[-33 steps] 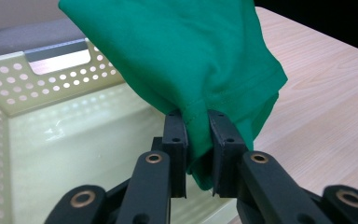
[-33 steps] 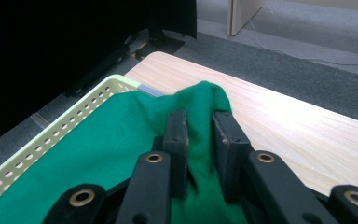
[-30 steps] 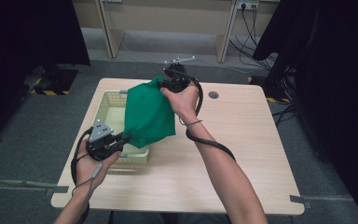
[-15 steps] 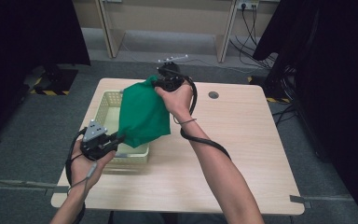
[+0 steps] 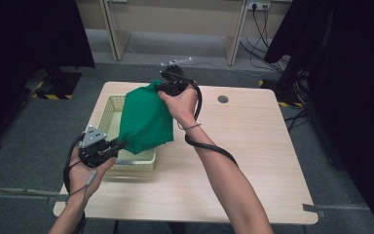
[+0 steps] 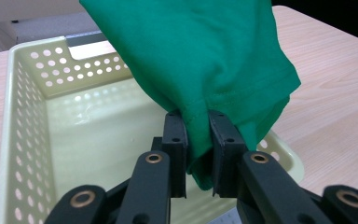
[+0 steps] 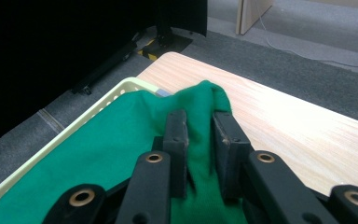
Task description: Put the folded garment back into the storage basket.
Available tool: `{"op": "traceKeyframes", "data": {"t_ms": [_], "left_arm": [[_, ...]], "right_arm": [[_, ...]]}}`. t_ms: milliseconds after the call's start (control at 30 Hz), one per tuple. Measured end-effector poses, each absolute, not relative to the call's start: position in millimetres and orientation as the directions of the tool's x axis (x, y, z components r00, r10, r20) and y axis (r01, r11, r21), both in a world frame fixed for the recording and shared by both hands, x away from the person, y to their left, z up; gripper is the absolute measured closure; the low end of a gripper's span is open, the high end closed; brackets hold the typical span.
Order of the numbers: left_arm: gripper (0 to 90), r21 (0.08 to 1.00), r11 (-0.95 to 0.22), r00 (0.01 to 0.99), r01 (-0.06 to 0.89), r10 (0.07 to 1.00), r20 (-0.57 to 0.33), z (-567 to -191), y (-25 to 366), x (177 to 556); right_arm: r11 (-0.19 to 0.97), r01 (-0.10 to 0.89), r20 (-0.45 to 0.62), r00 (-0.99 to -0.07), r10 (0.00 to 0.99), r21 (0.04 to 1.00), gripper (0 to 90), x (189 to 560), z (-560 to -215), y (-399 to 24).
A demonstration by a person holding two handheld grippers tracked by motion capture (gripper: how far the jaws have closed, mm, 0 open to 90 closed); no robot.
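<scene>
Since a second ago, both grippers have drawn apart, stretching the green cloth (image 5: 145,122) longer above the cream basket (image 5: 106,111).

Left gripper (image 6: 196,140) pinches the cloth's hemmed lower edge between its fingers (image 6: 175,140) near the basket's front rim; right gripper (image 7: 199,140) clamps a bunched upper corner over the far end of the basket, by the wooden surface (image 5: 253,146). To do this step well, it seems wise to keep both pinches firm and the tension even, lifting the sagging middle clear of the basket wall so no fold snags there.
</scene>
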State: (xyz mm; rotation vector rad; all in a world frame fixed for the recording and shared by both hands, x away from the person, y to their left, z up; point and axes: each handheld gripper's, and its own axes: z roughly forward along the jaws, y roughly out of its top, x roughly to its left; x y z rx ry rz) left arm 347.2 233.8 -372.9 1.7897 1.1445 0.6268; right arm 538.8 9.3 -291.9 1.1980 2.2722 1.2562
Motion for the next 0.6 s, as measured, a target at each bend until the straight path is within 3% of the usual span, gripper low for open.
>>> {"op": "traceKeyframes", "data": {"t_ms": [600], "left_arm": [[78.7,0.880,-0.194,0.416,0.434,0.909,-0.005,-377.0,253.6,350.9]], "right_arm": [[0.290,0.530,0.140,-0.629,0.765,0.797,77.4,538.5,-293.8,26.0]]}}
